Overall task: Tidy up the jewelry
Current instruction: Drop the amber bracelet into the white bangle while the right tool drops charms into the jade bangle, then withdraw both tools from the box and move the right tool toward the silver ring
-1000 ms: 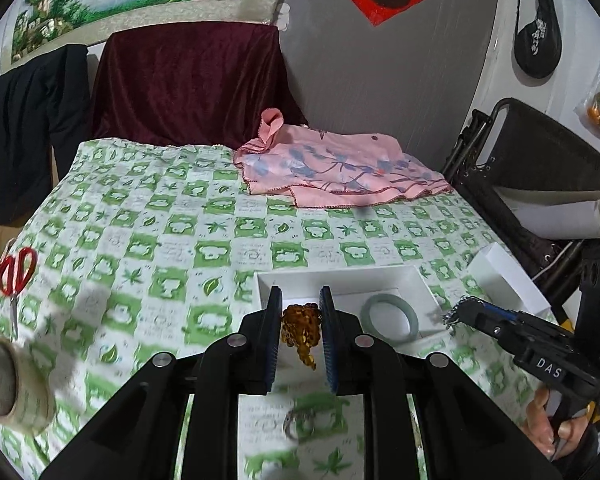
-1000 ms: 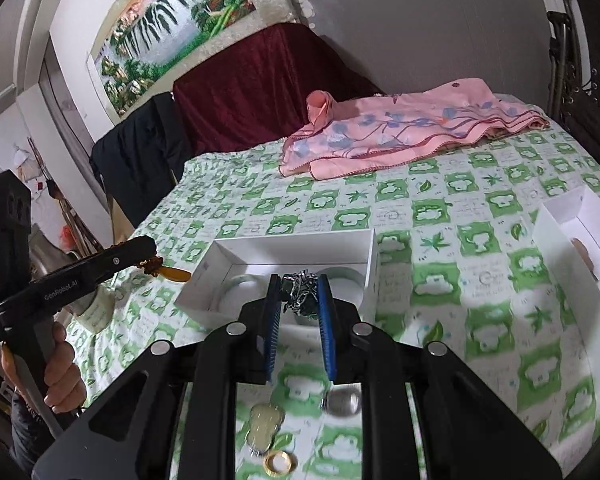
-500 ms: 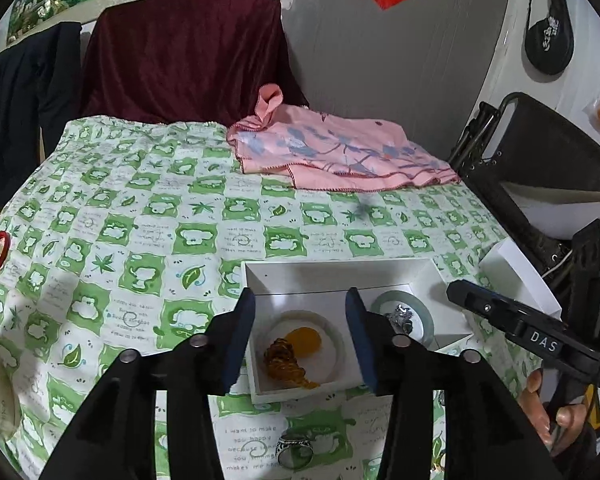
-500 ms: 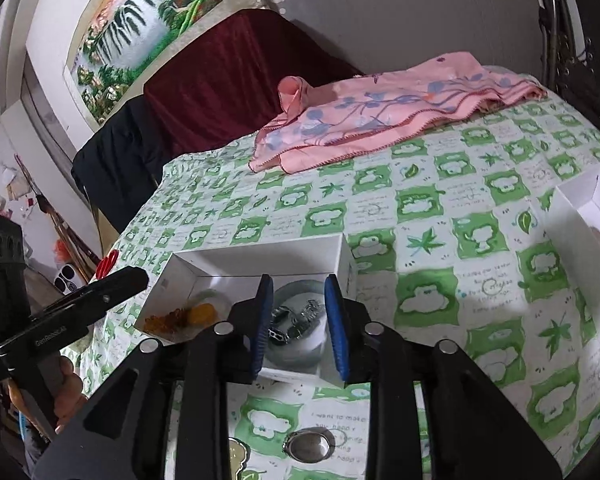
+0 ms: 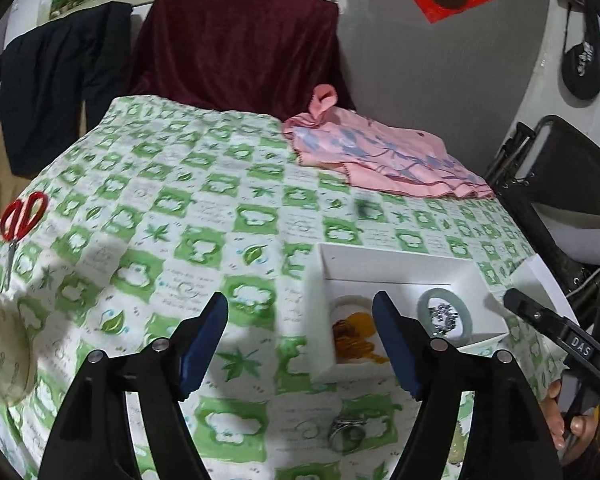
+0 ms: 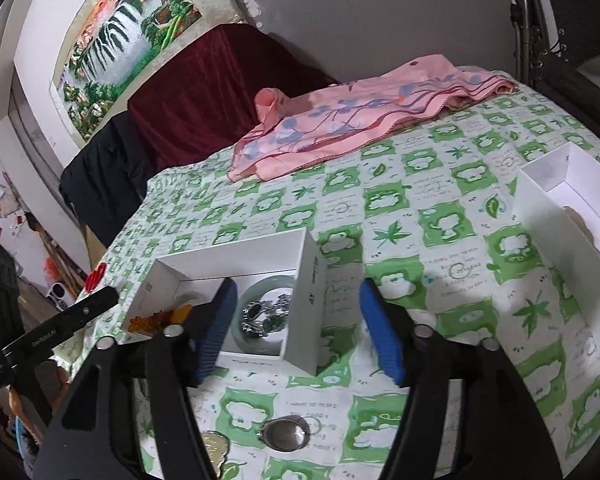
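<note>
A white open box (image 5: 396, 268) (image 6: 304, 276) sits on the green-patterned cloth. It holds an amber bead bracelet (image 5: 356, 340) (image 6: 156, 320), a pale bangle (image 5: 350, 300), and a green jade bangle (image 5: 462, 312) (image 6: 260, 284) with a silver chain (image 5: 442, 316) (image 6: 266, 314) lying in its ring. My left gripper (image 5: 300, 344) is open and empty, just before the box. My right gripper (image 6: 296, 328) is open and empty, over the box's near right corner. A silver ring (image 5: 346, 432) (image 6: 286, 434) lies on the cloth in front of the box.
A second white box (image 6: 560, 216) (image 5: 540, 280) stands to the right. Red scissors (image 5: 18, 220) and a tape roll (image 5: 4, 352) lie at the left. A pink cloth (image 5: 384, 160) lies at the back. A pale pendant (image 6: 214, 446) lies near the ring.
Both grippers opened and dropped their loads into the box: the amber bracelet from the left, the silver chain from the right onto the jade bangle. Both have since opened wider and drawn back.
</note>
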